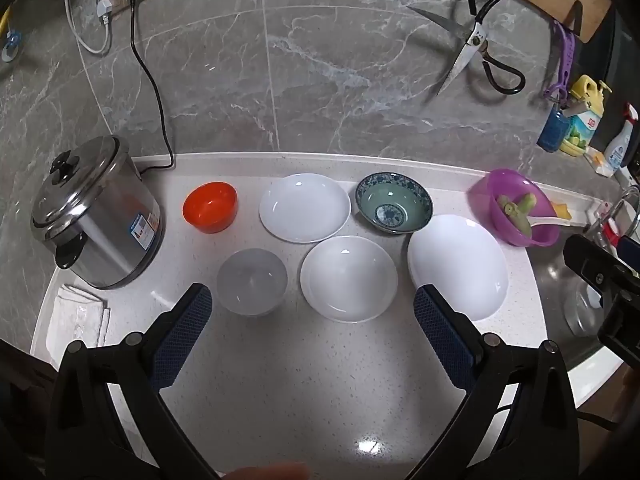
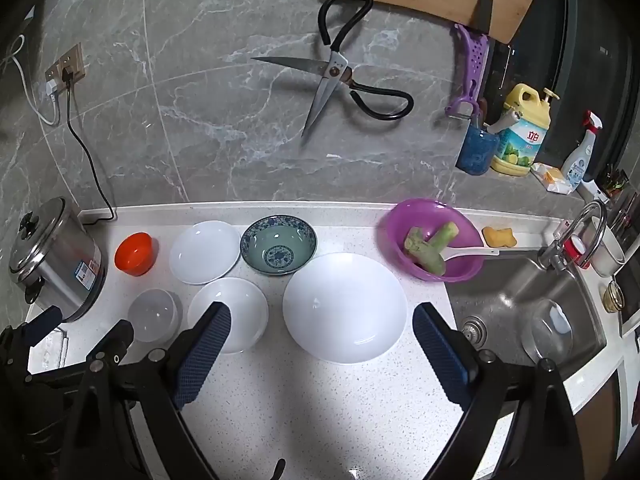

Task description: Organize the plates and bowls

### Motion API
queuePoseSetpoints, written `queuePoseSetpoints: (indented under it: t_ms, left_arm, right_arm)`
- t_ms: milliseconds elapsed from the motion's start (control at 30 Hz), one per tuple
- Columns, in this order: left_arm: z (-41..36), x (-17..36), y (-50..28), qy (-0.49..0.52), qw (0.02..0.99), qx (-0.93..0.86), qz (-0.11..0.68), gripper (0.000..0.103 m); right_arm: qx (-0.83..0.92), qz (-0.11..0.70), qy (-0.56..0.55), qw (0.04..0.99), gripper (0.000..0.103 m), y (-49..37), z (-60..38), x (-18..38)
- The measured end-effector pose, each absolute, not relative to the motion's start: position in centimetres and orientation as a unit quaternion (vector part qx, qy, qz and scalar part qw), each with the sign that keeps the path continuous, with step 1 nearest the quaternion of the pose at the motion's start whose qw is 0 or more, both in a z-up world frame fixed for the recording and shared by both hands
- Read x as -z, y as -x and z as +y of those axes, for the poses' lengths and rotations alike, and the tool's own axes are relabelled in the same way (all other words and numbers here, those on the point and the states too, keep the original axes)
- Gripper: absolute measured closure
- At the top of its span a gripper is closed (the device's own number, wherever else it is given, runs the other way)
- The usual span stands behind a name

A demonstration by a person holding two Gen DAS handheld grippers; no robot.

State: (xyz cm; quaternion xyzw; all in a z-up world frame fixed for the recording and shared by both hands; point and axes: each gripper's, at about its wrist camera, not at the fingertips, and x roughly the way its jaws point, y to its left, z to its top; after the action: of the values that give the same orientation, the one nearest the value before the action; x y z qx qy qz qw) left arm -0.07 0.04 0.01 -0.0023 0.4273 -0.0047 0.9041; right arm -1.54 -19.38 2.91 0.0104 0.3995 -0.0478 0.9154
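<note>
On the pale counter [image 1: 288, 380] stand an orange bowl [image 1: 210, 207], a clear plastic bowl [image 1: 252, 281], a blue patterned bowl [image 1: 394, 203], two small white plates [image 1: 305, 207] [image 1: 349, 278] and a large white plate [image 1: 458, 266]. My left gripper [image 1: 314, 308] is open and empty, above the counter in front of the clear bowl and near plate. My right gripper [image 2: 322, 326] is open and empty, in front of the large white plate [image 2: 345, 307]. The right view also shows the blue bowl [image 2: 278, 245], orange bowl [image 2: 134, 253] and clear bowl [image 2: 153, 315].
A steel rice cooker [image 1: 94, 216] stands at the left, a folded cloth [image 1: 78, 314] before it. A purple bowl with vegetable stems and a spoon [image 2: 431, 240] sits by the sink [image 2: 524, 312]. Scissors [image 2: 340, 76] hang on the marble wall. Bottles [image 2: 520, 132] stand at the back right.
</note>
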Motion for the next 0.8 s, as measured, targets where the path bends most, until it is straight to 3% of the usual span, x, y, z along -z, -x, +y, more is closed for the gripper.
queuePoseSetpoints:
  t_ms: [800]
  left_arm:
    - [-0.2, 1.1, -1.9, -0.007, 0.897, -0.004, 0.442, 0.001]
  right_arm:
    - [0.048, 0.408, -0.01, 0.912, 0.009, 0.0, -19.6, -2.1]
